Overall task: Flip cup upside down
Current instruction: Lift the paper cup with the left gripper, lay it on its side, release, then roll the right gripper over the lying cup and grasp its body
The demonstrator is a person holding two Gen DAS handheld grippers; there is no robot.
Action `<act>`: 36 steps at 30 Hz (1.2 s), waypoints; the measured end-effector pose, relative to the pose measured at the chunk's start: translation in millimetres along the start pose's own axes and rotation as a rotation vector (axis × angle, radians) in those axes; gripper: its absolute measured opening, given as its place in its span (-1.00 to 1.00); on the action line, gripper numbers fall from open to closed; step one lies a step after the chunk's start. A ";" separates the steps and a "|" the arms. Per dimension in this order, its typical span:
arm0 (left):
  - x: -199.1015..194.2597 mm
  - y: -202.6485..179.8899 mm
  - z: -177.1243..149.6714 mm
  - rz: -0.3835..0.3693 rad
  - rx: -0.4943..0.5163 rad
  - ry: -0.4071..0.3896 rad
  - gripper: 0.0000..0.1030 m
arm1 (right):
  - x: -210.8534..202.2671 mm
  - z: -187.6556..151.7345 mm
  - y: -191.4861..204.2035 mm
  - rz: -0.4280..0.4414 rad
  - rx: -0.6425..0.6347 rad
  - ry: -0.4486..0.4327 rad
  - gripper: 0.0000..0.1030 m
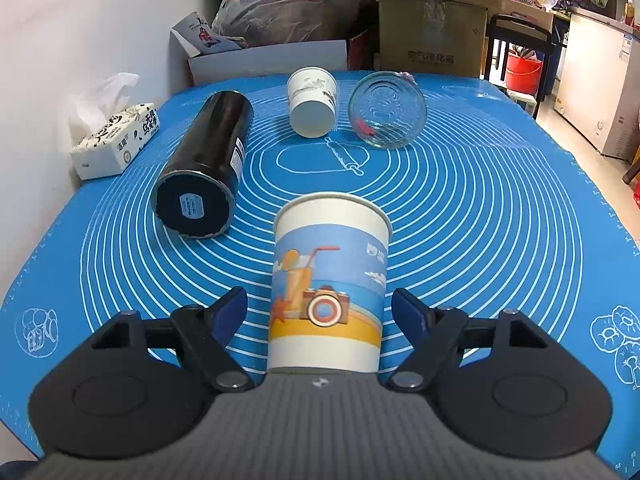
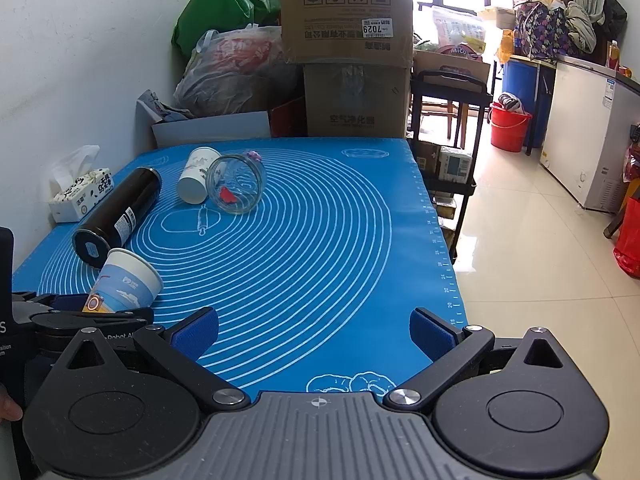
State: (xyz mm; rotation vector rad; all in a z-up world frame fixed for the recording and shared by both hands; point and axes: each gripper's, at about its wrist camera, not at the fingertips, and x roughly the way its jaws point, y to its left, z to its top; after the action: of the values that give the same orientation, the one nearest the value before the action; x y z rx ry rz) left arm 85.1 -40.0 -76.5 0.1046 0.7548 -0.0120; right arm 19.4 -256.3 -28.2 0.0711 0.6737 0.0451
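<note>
Left gripper [image 1: 319,304]: held low and level over the near edge of the blue mat [image 1: 480,216], pointing toward 12 o'clock. Black linkage arms, grey ribbed body, blue pads. Jaws spread wide, one to each side of the printed paper cup [image 1: 330,280]; a gap of mat shows between each pad and the cup wall, so nothing is pinched.

Printed paper cup: tapered paper, white rolled rim, beach print with a camera and an orange drink. It stands upright, mouth up, between the left fingers; in the right wrist view it shows at 9 o'clock [image 2: 128,280], at the near left of the mat.

Right gripper [image 2: 314,334]: same build, held level above the mat's near edge, aimed toward 12 o'clock. Jaws spread wide over bare mat, holding and touching nothing.

Blue mat: smooth, flexible sheet printed with thin white concentric rings and baking doodles.

Black flask [image 1: 208,160]: glossy cylinder on its side at 10 o'clock of the cup, flat base toward the viewer.

White paper cup [image 1: 311,102]: on its side at 12 o'clock, base toward the viewer.

Glass jar [image 1: 387,109]: clear, round, ribbed base, on its side just right of the white cup.

Tissue box [image 1: 116,140]: printed carton at the far left edge, by the wall.
</note>
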 end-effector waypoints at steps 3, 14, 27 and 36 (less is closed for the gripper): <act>-1.2 0.2 1.2 0.002 0.003 -0.006 0.55 | -1.1 0.6 0.2 -0.001 -0.002 -0.001 1.00; -17.4 2.6 7.7 -0.008 -0.001 -0.050 0.66 | -3.2 0.6 1.5 0.000 -0.007 -0.004 1.00; -70.4 35.6 30.2 0.015 -0.036 -0.146 0.90 | -11.0 20.0 30.1 0.009 -0.201 0.009 1.00; -75.3 86.2 9.7 0.097 -0.085 -0.155 0.90 | -2.2 45.6 105.1 -0.119 -0.741 0.059 1.00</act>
State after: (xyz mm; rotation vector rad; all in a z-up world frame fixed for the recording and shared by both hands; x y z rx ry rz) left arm 41.0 42.8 -10.1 0.0583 0.5936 0.1030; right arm 44.2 -154.1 17.1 -0.6845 0.6845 0.1796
